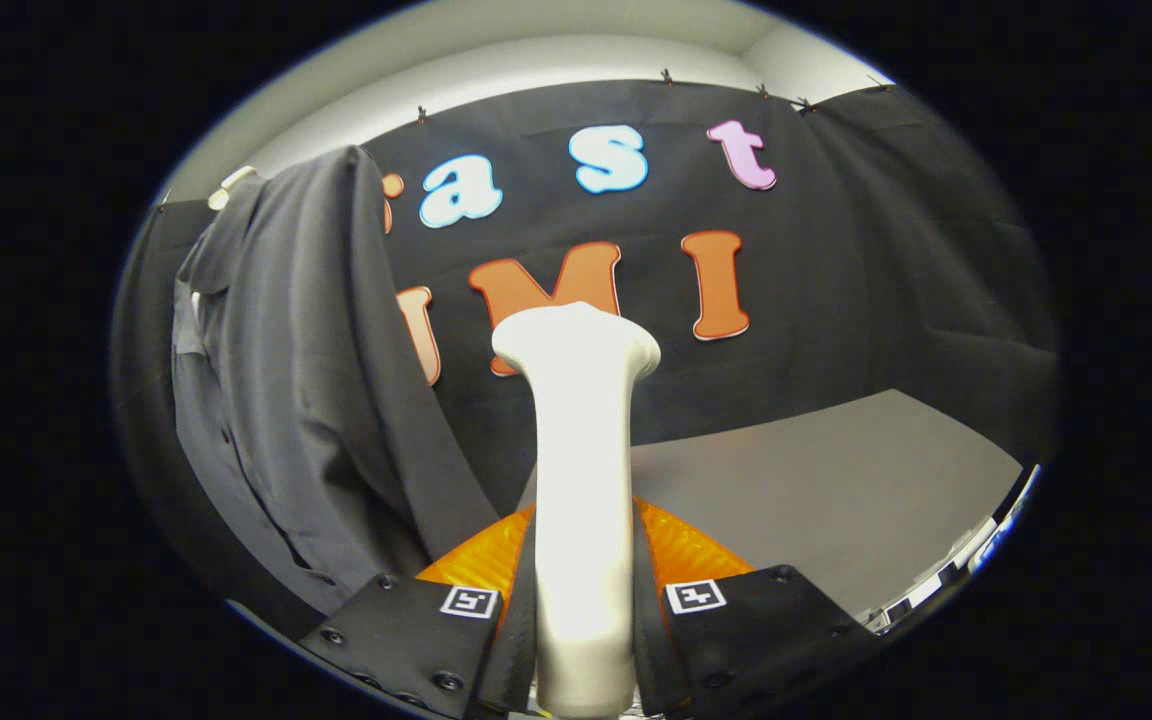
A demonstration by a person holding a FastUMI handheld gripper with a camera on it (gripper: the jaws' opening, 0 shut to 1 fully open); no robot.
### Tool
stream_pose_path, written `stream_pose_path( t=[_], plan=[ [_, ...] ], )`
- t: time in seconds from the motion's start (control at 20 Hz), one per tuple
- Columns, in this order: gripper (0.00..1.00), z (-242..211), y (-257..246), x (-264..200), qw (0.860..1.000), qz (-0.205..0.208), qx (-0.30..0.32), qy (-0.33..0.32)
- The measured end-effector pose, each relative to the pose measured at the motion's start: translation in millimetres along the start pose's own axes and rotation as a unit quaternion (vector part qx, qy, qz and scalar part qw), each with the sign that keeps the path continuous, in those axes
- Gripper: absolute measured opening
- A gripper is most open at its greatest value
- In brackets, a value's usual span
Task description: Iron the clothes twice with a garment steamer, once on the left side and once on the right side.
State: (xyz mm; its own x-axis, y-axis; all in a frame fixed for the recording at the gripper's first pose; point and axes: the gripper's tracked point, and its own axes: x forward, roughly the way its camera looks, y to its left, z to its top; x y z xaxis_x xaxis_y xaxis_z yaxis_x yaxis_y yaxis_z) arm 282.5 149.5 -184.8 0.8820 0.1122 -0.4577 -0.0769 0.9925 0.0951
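The gripper (584, 610) is closed on the white steamer (581, 480), both fingers pressing its handle at bottom centre, the head rising toward mid-frame. The dark shirt (306, 380) hangs in the left half of the frame, well apart from the head. To do this well, I judge the head should swing left, meet the cloth flat, then travel steadily down one side.
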Motion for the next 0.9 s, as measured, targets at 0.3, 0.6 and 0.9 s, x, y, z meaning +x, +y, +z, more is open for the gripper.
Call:
stream_pose_path(
  t=[0.3,0.6,0.9],
  plan=[
    [0.47,13.4,47.3,-99.7,0.995,-0.034,-0.005,-0.088],
    [0.47,3.4,106.3,-182.0,0.983,-0.059,-0.035,-0.169],
    [0.47,-32.3,153.3,-216.4,0.978,-0.061,-0.030,-0.197]
  ],
)
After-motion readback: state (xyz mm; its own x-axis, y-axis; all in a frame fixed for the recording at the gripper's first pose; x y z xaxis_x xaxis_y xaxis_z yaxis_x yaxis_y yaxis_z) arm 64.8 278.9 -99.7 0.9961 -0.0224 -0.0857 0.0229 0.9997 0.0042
